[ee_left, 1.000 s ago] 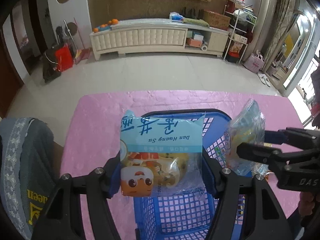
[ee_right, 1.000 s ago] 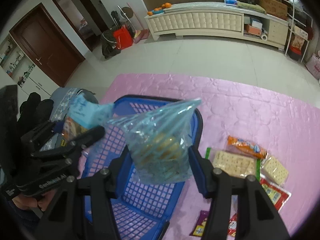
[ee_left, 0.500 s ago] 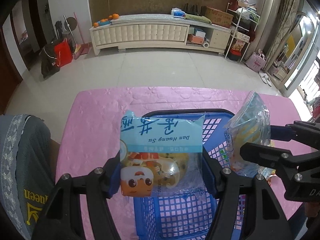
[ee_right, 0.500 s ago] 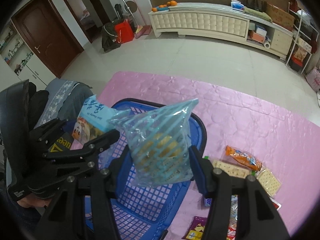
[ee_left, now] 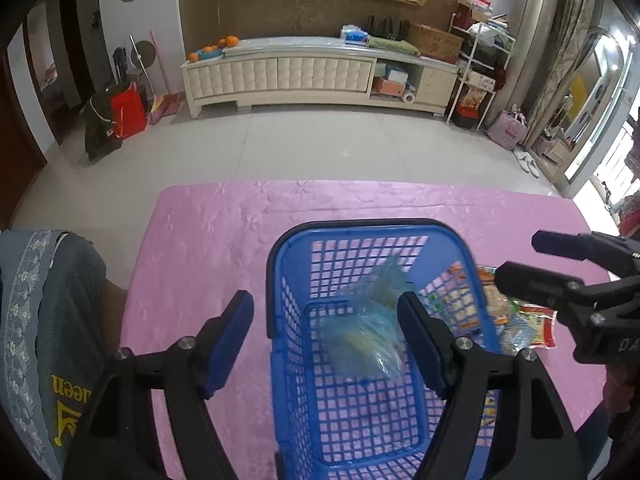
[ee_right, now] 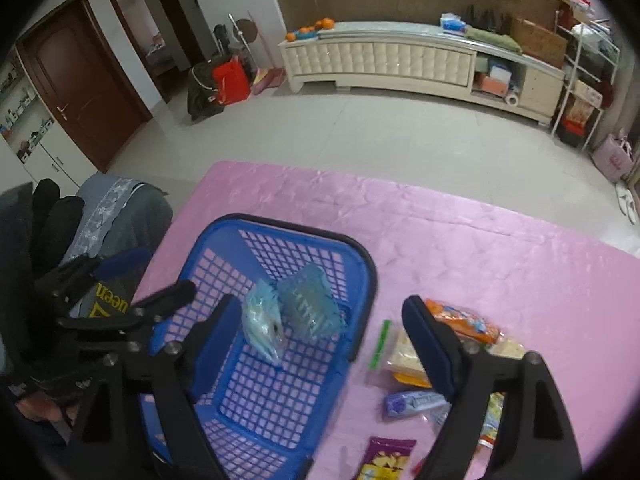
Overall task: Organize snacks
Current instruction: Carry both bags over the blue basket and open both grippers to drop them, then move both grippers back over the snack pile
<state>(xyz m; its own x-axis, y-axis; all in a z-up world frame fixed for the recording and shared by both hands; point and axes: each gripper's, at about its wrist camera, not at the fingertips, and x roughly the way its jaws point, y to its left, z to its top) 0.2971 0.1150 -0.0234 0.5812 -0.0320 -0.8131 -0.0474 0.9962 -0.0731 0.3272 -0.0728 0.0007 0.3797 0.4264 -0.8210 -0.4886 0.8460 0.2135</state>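
Note:
A blue mesh basket [ee_left: 360, 226] [ee_right: 288, 226] stands on the pink tablecloth [ee_right: 480, 248]. Two bluish snack packets lie loose inside it, blurred: a light-blue packet [ee_right: 262, 328] [ee_left: 360, 344] and a striped clear bag [ee_right: 310, 308] [ee_left: 380, 280]. My left gripper [ee_left: 322, 304] [ee_right: 166, 274] hangs over the basket's left wall, jaws opening, and its pads touch neither packet. Above the basket's right rim my right gripper [ee_right: 320, 308] [ee_left: 520, 258] is also opening, with nothing pressed between its pads.
Loose snacks lie on the cloth right of the basket: an orange packet [ee_right: 464, 320], cracker packets [ee_right: 404, 356], a blue bar [ee_right: 412, 402] and a purple packet [ee_right: 384, 456]. A chair draped in grey cloth [ee_left: 48, 320] stands at the table's left edge.
Both grippers have let go: the light-blue packet left the left jaws and the striped bag left the right jaws. Both packets dropped into the basket, and both pairs of jaws spread wider.

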